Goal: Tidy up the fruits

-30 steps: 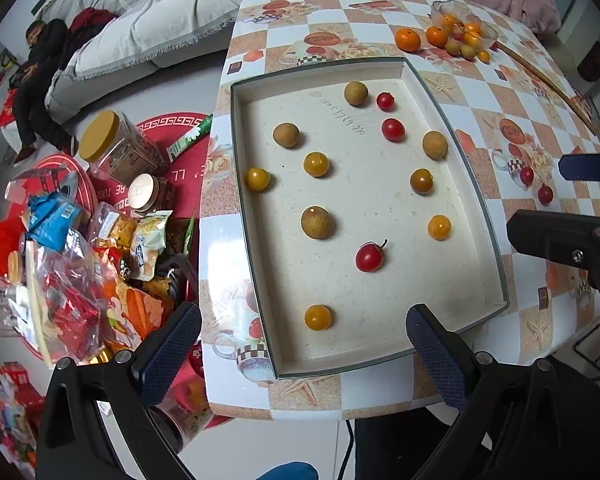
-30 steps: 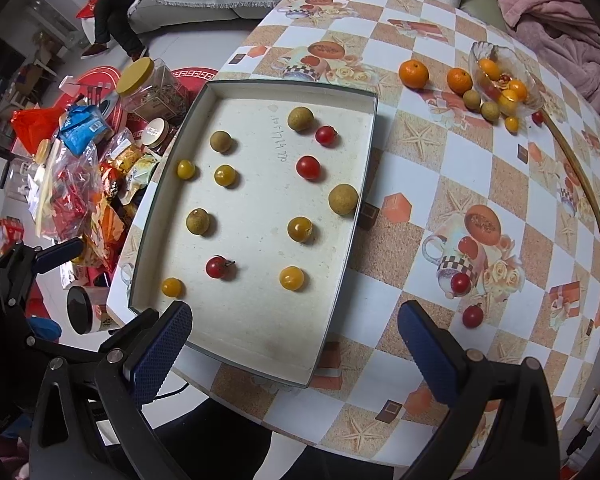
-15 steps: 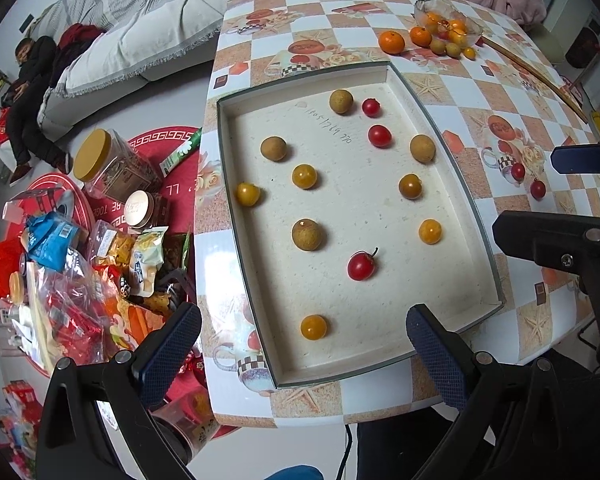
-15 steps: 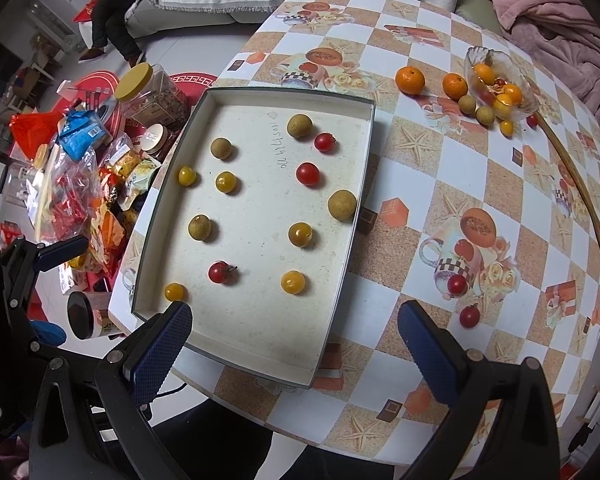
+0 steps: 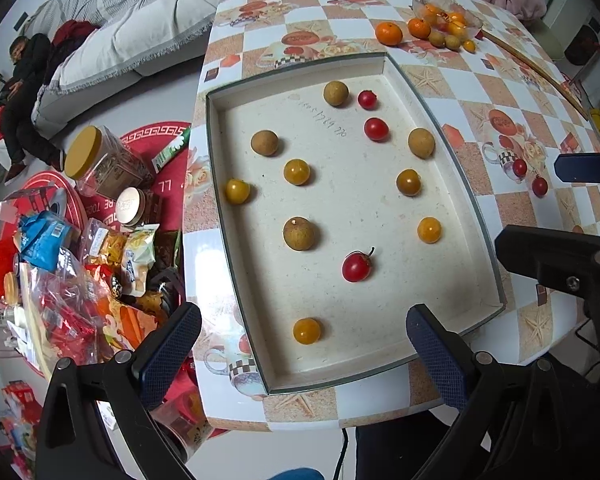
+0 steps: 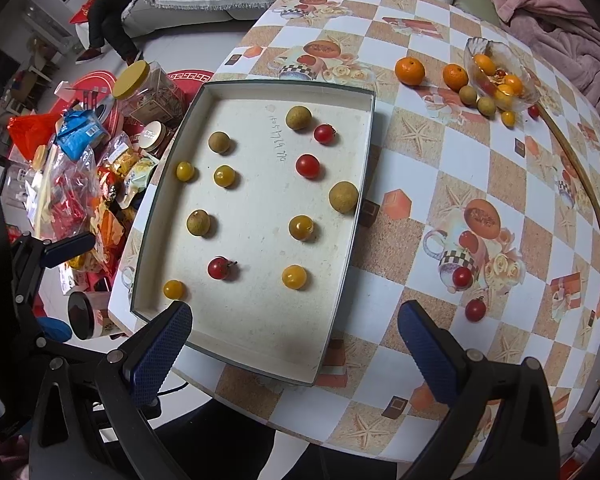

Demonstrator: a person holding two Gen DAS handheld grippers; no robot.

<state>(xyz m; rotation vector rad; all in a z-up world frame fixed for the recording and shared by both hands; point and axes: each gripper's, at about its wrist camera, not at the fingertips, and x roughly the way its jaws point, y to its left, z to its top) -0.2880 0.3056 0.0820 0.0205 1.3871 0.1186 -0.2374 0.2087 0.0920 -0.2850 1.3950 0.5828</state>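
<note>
**A:** Fruits sit scattered in the tray, which lies straight ahead of the left hand-held gripper and ahead and to the left of the right hand-held gripper. Which one goes first?

**B:** My guess is one of the strays outside the tray. Two red cherry tomatoes lie on the bare surface, just ahead and to the right of the right hand-held gripper, near each other but not touching.

**A:** And both tools are ready?

**B:** Both have their jaws spread wide with nothing between them, hovering above the near edge of the surface.

**A:** How should the pick go?

**B:** Come straight down over the nearer tomato so one pad lands on each side, and close gently; it looks round and smooth, so it would likely roll or squirt out under a skewed pinch.

**A:** Where does it belong?

**B:** Probably beside the other reds. A stemmed red tomato lies just ahead of the left hand-held gripper, and two more sit farther ahead, near a brown longan.

**A:** What about the far pile?

**B:** Two oranges and small fruit around a glass bowl lie far ahead and right of the right tool. Leave those until the near ones are sorted
</note>
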